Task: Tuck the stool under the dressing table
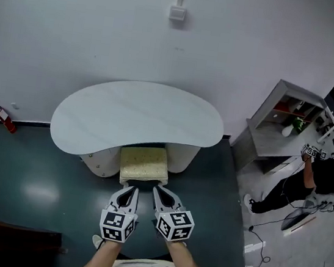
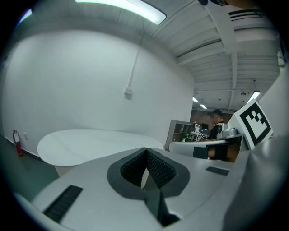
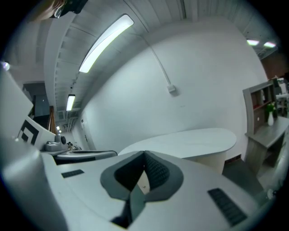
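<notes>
Just beyond both claw tips, the stool (image 1: 144, 163) sits partway under the dressing table (image 1: 138, 116)
Left claw (image 1: 130, 187) and right claw (image 1: 159, 189) are both closed tight with nothing between their jaws, side by side near the stool's front edge; its yellowish padded seat shows between the table's two pedestals, far edge beneath the white top. It probably slides easily on the smooth floor; the cushion looks soft, so pushing belongs on the firmer front rim, evenly at both sides
</notes>
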A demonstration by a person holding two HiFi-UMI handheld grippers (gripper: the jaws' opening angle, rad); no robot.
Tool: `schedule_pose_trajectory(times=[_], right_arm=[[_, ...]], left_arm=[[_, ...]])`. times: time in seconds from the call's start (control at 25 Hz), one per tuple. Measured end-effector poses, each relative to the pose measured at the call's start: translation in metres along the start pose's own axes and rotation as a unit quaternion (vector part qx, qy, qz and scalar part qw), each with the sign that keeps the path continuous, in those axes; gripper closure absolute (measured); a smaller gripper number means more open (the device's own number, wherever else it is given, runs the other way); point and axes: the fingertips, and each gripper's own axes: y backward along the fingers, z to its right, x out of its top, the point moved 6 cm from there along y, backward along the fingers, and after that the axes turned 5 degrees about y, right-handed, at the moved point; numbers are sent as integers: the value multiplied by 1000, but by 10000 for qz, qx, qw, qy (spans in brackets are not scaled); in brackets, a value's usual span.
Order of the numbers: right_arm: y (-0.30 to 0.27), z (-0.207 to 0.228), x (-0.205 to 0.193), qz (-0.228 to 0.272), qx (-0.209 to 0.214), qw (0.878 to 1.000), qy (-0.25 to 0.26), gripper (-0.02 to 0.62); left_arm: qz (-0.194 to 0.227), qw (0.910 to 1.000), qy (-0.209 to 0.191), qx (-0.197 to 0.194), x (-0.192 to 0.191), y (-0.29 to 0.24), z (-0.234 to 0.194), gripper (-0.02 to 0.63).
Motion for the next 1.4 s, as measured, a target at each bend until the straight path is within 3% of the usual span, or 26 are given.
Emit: schedule_pose_trajectory(times=[0.4,0.64,0.92,1.08,1.4], right_arm=[[29,-35,78,696,118,9967,411,581],[43,-44,110,1104,48,9919,624,581],[58,-52,133,1450,37,9853,900,581],[66,-55,143,1586,35,9821,1014,581],[63,-60,150,1563,90,9803,1206,581]], left_arm=[[680,9970,-238,-279,71,37,33,600],[1159,9927,-155,-303,102,52,42,600],[1524,9871,-368,-325,123,63,54,600],[1692,9848,-226,-311,129,68,57,600],[1814,9826,-289,-268,138,70,54,600]])
